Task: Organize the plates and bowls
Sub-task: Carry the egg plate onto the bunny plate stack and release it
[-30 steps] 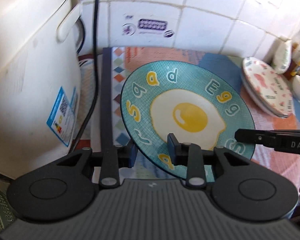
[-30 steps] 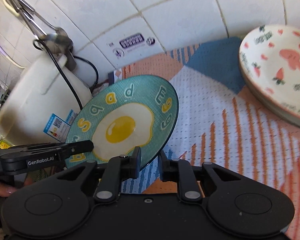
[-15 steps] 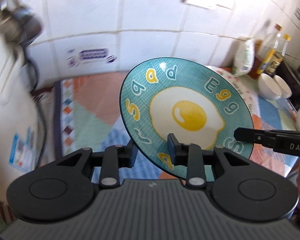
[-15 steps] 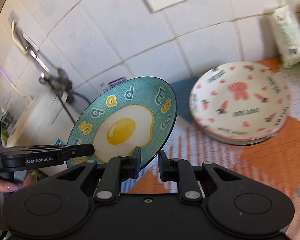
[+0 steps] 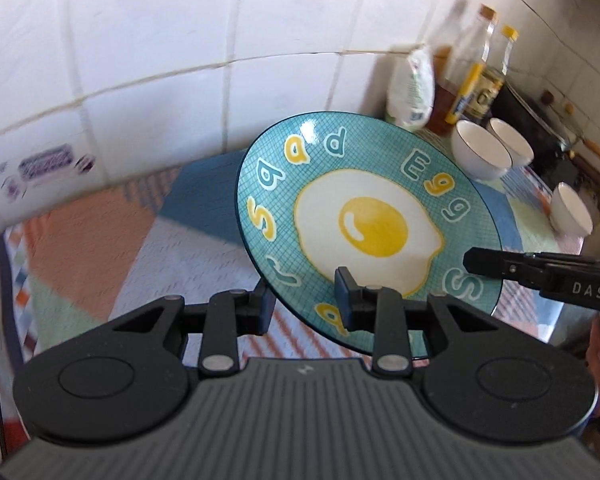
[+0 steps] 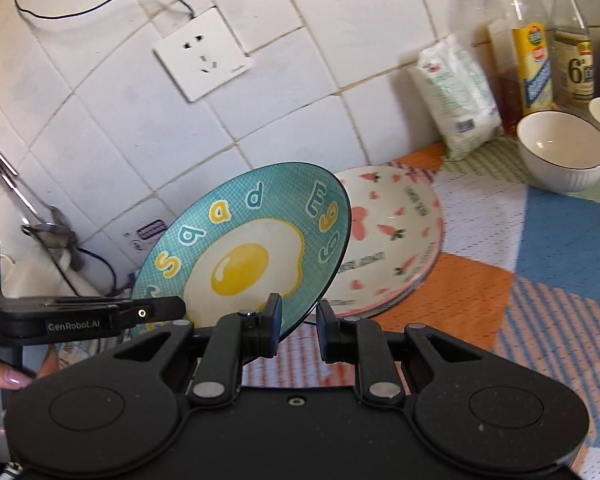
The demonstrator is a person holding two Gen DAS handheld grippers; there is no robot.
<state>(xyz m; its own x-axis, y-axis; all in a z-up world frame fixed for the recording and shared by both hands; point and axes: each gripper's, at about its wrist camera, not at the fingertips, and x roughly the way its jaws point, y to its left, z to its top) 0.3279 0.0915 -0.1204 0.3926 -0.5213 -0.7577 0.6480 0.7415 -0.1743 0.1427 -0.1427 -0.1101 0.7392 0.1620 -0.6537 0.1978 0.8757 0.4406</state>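
**Right wrist view: egg plate aloft, bowls unsorted**

Right wrist view shows the round teal ceramic plate with a fried-egg print (image 6: 244, 256) tilted in the air, clenched at its rim by both the left tongs (image 5: 304, 304) and the right tongs (image 6: 298, 326). Just beyond lies the white carrot-print plate stack (image 6: 396, 240), probably its destination. White ribbed bowls (image 6: 562, 150) stand apart on the table (image 6: 560, 240), apparently not yet grouped.

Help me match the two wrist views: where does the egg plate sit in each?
Left wrist: egg plate right of centre, tilted, rim between the left gripper's fingers.
Right wrist: egg plate left of centre, rim between the right gripper's fingers, overlapping the carrot plate.
Shared landmark: white bowl by the bottles.
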